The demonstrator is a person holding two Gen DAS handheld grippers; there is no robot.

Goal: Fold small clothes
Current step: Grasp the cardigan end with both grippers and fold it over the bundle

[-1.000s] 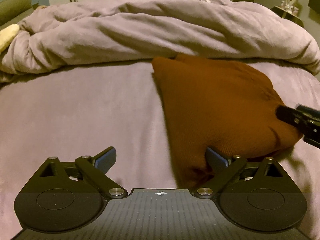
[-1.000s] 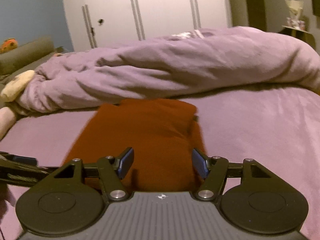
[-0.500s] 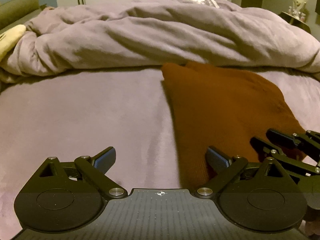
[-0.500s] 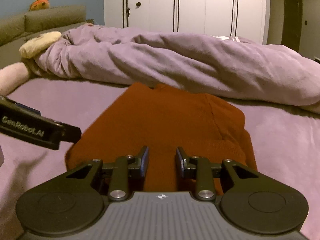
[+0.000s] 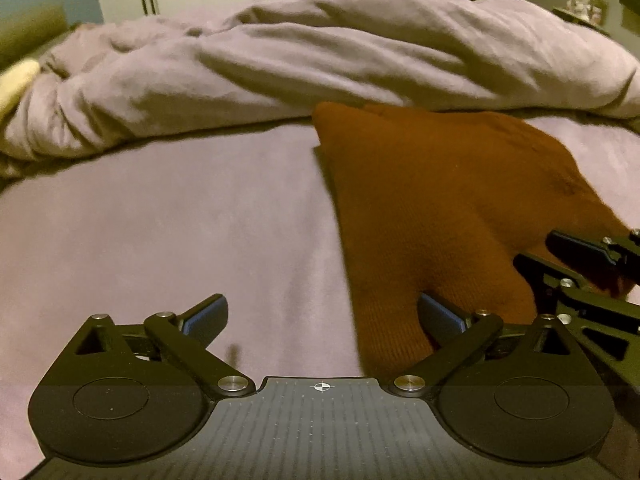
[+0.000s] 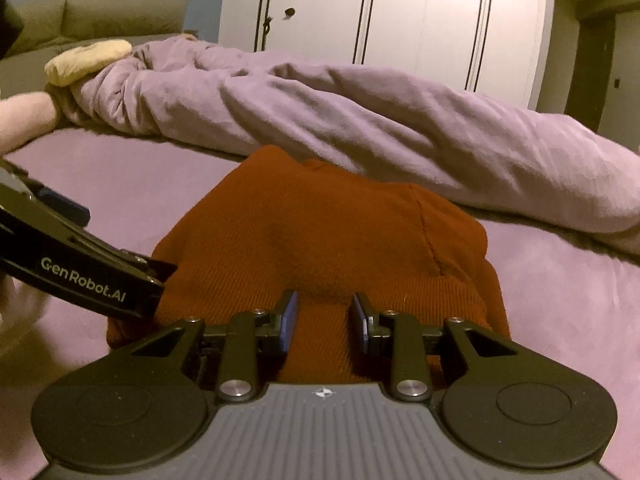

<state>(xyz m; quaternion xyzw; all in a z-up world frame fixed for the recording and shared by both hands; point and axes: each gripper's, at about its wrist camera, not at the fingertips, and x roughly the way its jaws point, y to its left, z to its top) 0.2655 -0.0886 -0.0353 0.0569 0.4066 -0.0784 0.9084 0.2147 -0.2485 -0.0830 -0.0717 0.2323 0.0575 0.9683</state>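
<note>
A rust-brown ribbed garment (image 5: 432, 200) lies folded on the purple bed sheet (image 5: 168, 220); it also shows in the right wrist view (image 6: 328, 240). My left gripper (image 5: 322, 314) is wide open at the garment's near left corner, its right finger (image 5: 440, 314) on the cloth. My right gripper (image 6: 323, 320) is half closed, its fingers straddling the garment's near edge with cloth between them, not clamped. The right gripper shows at the right edge of the left wrist view (image 5: 592, 268). The left gripper shows at the left of the right wrist view (image 6: 80, 264).
A bunched lilac duvet (image 5: 320, 68) lies across the bed behind the garment. A cream pillow (image 6: 88, 60) and a sofa (image 6: 100, 20) are at far left. White wardrobe doors (image 6: 400, 12) stand behind.
My right gripper has narrowed from wide open to half closed and come down over the garment's near edge. My left gripper stayed open and shifted slightly.
</note>
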